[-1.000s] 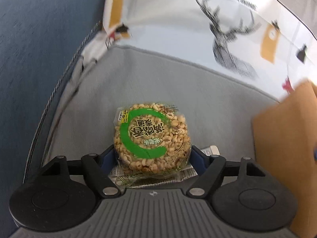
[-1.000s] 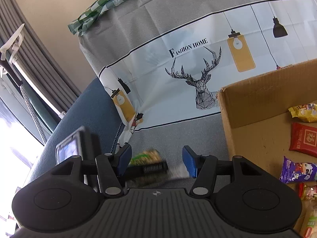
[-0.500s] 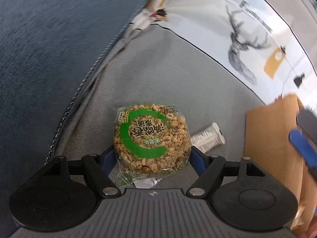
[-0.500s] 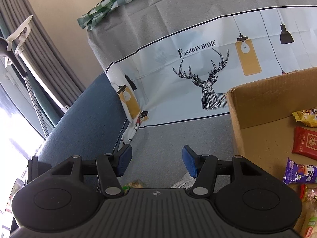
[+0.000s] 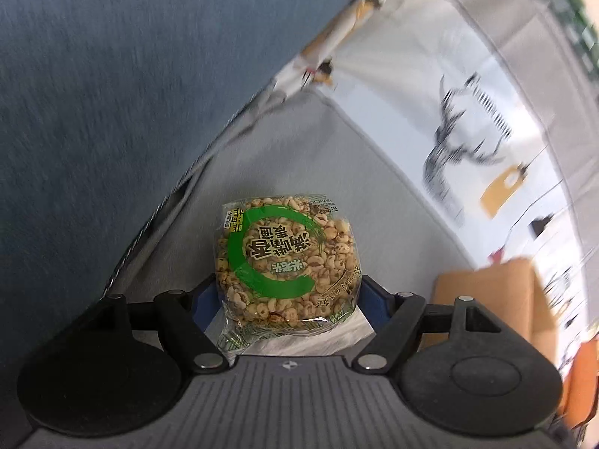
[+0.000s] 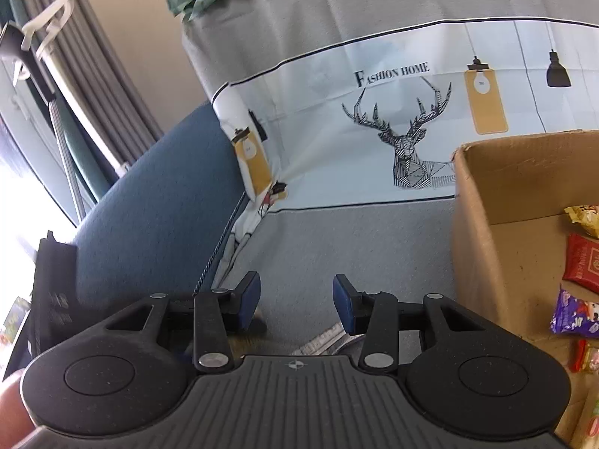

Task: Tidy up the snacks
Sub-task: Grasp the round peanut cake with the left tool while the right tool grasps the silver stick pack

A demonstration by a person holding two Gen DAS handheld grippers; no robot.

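**Inspector A:** Taking the cardboard box (image 6: pixel 524 202) as the reference: where does the snack lie?

**Inspector B:** The puffed-grain cake pack (image 5: pixel 286 262), clear wrapper with a green ring, sits between the blue pads of the left gripper (image 5: pixel 286 295). It is off to the left of the cardboard box (image 5: pixel 494 299), above the grey sofa cover (image 5: pixel 337 172).

**Inspector A:** State of that gripper?

**Inspector B:** Spread wide, both pads pressed against the sides of the pack. The pack is clamped and clear of the cover beneath it.

**Inspector A:** And the other one?

**Inspector B:** The right gripper (image 6: pixel 295 297) stands at a middling gap and its jaws are closing. No item lies between its pads; only grey cover shows through the gap. A crinkled silver wrapper (image 6: pixel 325 338) lies on the cover just below the right-hand pad, apart from the box's left wall.

**Inspector A:** Differences between the two views?

**Inspector B:** Only the right wrist view looks into the box: a red packet (image 6: pixel 582 262), a purple packet (image 6: pixel 574 314) and a yellow one at the far edge lie on its floor. It also shows the deer print (image 6: pixel 408 142) sharply, plus the curtains (image 6: pixel 86 86). The left wrist view alone shows the held pack; its background is blurred, and the box appears only as an outer corner.
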